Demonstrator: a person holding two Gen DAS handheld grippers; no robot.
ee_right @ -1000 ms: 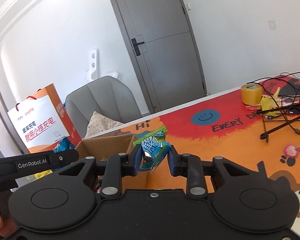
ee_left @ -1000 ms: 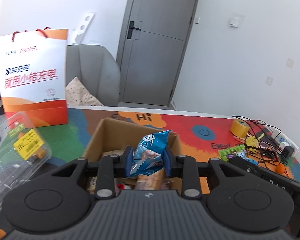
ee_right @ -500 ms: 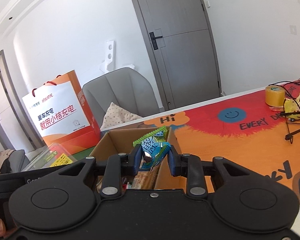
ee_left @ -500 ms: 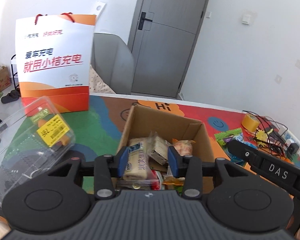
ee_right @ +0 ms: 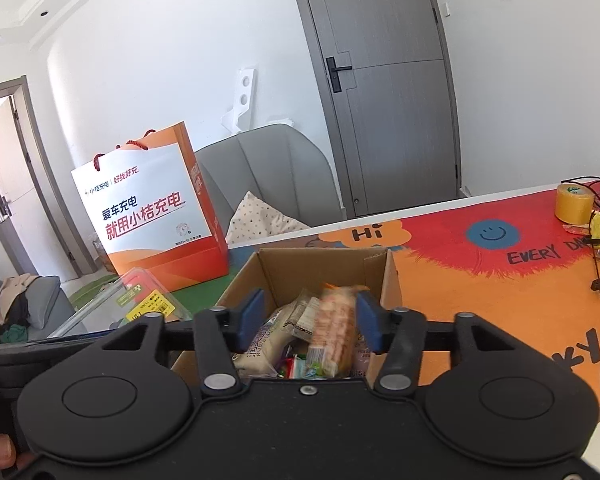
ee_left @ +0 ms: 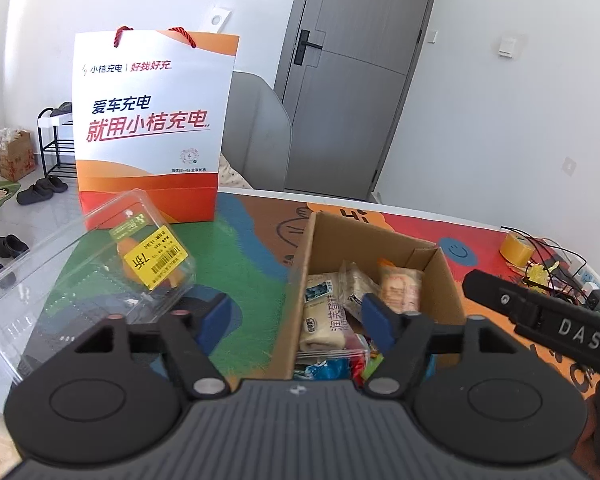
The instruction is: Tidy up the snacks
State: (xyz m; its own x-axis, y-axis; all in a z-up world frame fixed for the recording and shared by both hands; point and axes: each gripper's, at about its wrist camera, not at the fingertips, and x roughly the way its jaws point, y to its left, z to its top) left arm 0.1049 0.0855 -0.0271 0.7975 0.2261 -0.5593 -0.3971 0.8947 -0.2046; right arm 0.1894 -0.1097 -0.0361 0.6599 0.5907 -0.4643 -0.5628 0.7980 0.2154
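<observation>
The cardboard box (ee_left: pixel 380 248) sits open on the worktop (ee_left: pixel 252 248), right of centre in the left wrist view and low in the centre of the right wrist view (ee_right: pixel 328 268). It is packed with wrapped snacks: a pale cream packet with Chinese print (ee_left: pixel 326 316) lies against the box's left wall, a clear crinkled wrapper (ee_left: pixel 356 280) rests beside it, and an orange-patterned packet (ee_left: pixel 400 288) sits toward the far right corner. In the right wrist view the orange-patterned packet (ee_right: pixel 336 328) shows blurred, upright over the heap, and I cannot tell whether it touches anything.

The left hand-held gripper (ee_left: pixel 296 316) is released, its blue pads spread wide: one pad (ee_left: pixel 214 316) is over the green part of the worktop outside the box, the other (ee_left: pixel 374 316) over the box's contents, so the jaws straddle the left wall. The right hand-held gripper (ee_right: pixel 310 320) is also released, with both blue pads wide apart just above the snacks and nothing between them gripped.

Lower left in the left wrist view lies a clear plastic clamshell container (ee_left: pixel 80 280) with a yellow price sticker (ee_left: pixel 156 258). Behind it, upper left, stands an orange and white paper bag (ee_left: pixel 152 128) with red rope handles. At the right edge of the worktop sits a roll of yellow tape (ee_right: pixel 574 202), near a tangle of black cables (ee_left: pixel 548 256). A grey chair (ee_right: pixel 268 176) and a grey door (ee_right: pixel 380 80) are behind the worktop.
</observation>
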